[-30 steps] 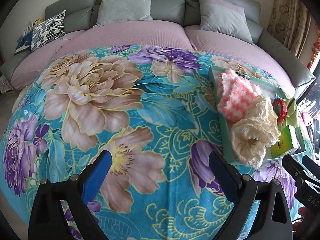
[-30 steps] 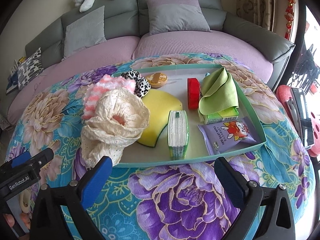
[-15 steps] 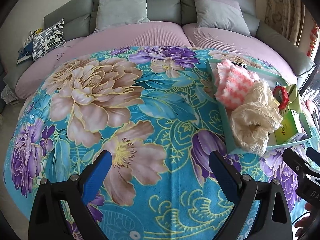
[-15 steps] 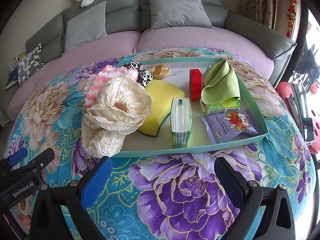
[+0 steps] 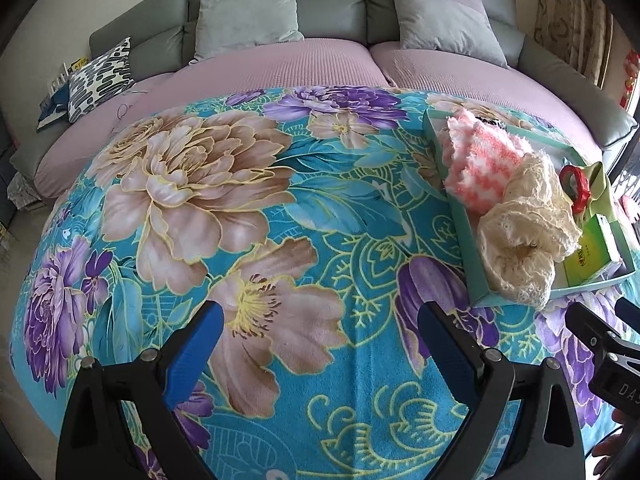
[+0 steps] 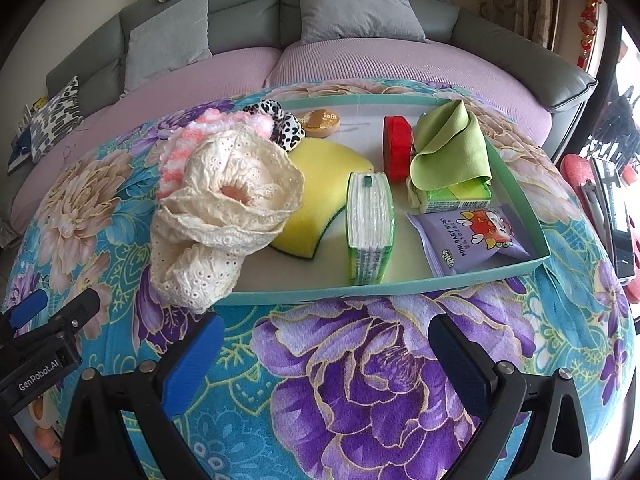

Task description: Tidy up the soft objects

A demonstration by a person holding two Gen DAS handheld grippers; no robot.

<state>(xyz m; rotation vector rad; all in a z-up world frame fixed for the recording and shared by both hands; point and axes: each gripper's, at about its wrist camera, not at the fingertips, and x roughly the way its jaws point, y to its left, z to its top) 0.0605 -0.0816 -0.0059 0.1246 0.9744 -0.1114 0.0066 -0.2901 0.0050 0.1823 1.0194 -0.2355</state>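
Hiding much of the pink knit [image 6: 188,136], cream lace cloth [image 6: 224,208] (perhaps a hat); both grippers [image 5: 318,334] [image 6: 326,340] wide apart, empty.

Left hand-held gripper [image 5: 320,336]: matte black plastic arms with triangular cut-outs, silver pivot screws, and blue fingertip pads [image 5: 196,348]. Right hand-held gripper [image 6: 324,346]: identical build. White lettering "GenRobot.AI" marks the left unit's black side; "DAS" shows on the right's.

We count ahead of our right gripper [image 6: 320,344] one tray [image 6: 520,184], two tissue packs [image 6: 370,224], one sponge [image 6: 320,176], three cushions [image 6: 356,10].
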